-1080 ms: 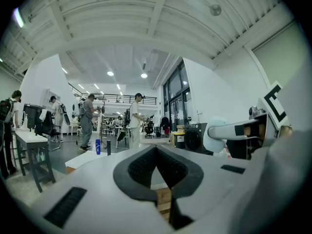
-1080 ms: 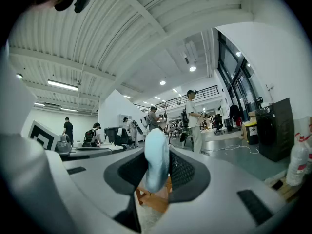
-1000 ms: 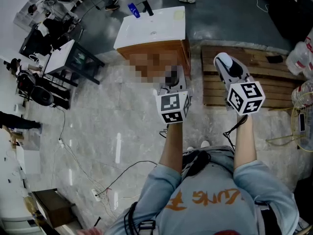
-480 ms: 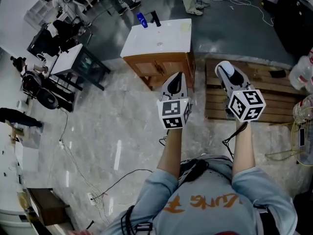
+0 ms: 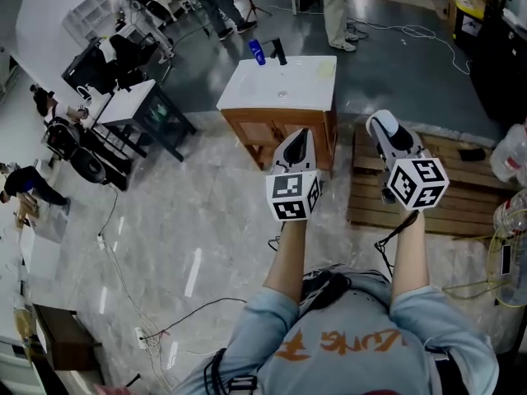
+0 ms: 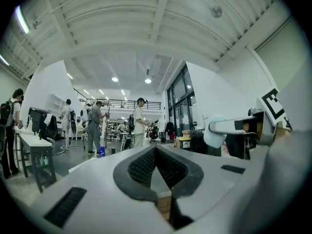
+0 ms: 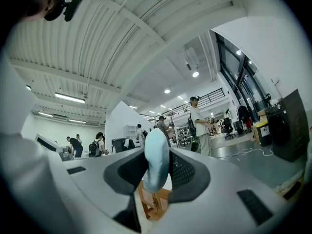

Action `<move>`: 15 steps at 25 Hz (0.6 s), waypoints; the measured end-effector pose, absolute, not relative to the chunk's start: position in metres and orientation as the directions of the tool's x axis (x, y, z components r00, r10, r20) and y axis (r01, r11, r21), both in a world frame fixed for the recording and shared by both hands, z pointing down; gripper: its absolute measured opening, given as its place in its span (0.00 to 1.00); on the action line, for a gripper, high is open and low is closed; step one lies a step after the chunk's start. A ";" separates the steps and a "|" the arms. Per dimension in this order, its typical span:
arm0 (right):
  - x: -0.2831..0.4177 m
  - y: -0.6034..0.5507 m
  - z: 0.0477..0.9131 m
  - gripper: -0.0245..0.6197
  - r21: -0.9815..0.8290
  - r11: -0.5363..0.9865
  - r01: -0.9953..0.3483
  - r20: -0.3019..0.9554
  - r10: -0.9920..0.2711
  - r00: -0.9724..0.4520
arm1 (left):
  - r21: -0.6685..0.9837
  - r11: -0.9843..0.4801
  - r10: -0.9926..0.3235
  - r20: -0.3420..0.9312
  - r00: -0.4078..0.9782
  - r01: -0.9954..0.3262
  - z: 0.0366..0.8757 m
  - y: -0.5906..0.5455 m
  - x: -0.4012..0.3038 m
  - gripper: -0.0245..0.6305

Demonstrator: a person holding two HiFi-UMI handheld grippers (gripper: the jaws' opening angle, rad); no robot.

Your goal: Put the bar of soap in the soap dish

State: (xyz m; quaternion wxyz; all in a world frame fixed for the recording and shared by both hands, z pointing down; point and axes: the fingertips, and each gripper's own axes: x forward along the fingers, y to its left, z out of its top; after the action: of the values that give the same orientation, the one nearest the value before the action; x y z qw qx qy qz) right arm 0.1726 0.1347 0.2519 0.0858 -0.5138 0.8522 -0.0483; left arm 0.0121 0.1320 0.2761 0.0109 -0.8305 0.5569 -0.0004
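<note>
Right gripper (image 5: 383, 124) is clamped on the pale blue bar of soap (image 7: 156, 160), which stands on edge between the pads and pokes out past the tips, so only part of the bar is actually in the grip. The left gripper (image 5: 300, 135) is closed on nothing. Soap is slick, and that looks like the main risk: a jolt could let the bar creep forward and drop to the floor (image 5: 198, 212), while a harder squeeze could squirt it out. The white-topped counter (image 5: 272, 89) is well apart from both grippers, so the bar has a stretch to be carried over. A pale yellowish patch at the far right corner may be the soap dish (image 5: 326, 68), though it is too small to be sure; a wrong guess would land the bar on bare counter, where it could slide into the basin (image 5: 282, 95). A reach to the far edge could also knock the blue bottle (image 5: 257, 52). A cable (image 5: 206, 307) trails on the floor, and the wooden pallet (image 5: 461, 188) lies just to the right; either could catch a foot.
</note>
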 end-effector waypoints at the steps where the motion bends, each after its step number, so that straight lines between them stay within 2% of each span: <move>1: 0.170 0.133 0.247 0.25 -0.164 0.474 -0.865 -0.105 -0.880 -0.463 | -0.019 -0.374 -0.927 -0.020 0.375 -0.927 0.273 0.131 0.009 0.07; 6: 0.158 0.127 0.237 0.25 -0.133 0.503 -0.854 -0.119 -0.864 -0.490 | -0.002 -0.345 -0.938 -0.043 0.344 -0.939 0.264 0.124 -0.005 0.07; 15: 0.172 0.087 0.252 0.25 -0.137 0.472 -0.871 -0.110 -0.881 -0.460 | 0.007 -0.374 -0.927 -0.036 0.373 -0.927 0.280 0.078 0.004 0.07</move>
State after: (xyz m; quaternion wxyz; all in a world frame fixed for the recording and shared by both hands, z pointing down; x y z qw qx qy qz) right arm 0.1718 0.0868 0.2525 0.0828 -0.5128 0.8540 -0.0308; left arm 0.0044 0.0776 0.2804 0.0072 -0.8286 0.5595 0.0168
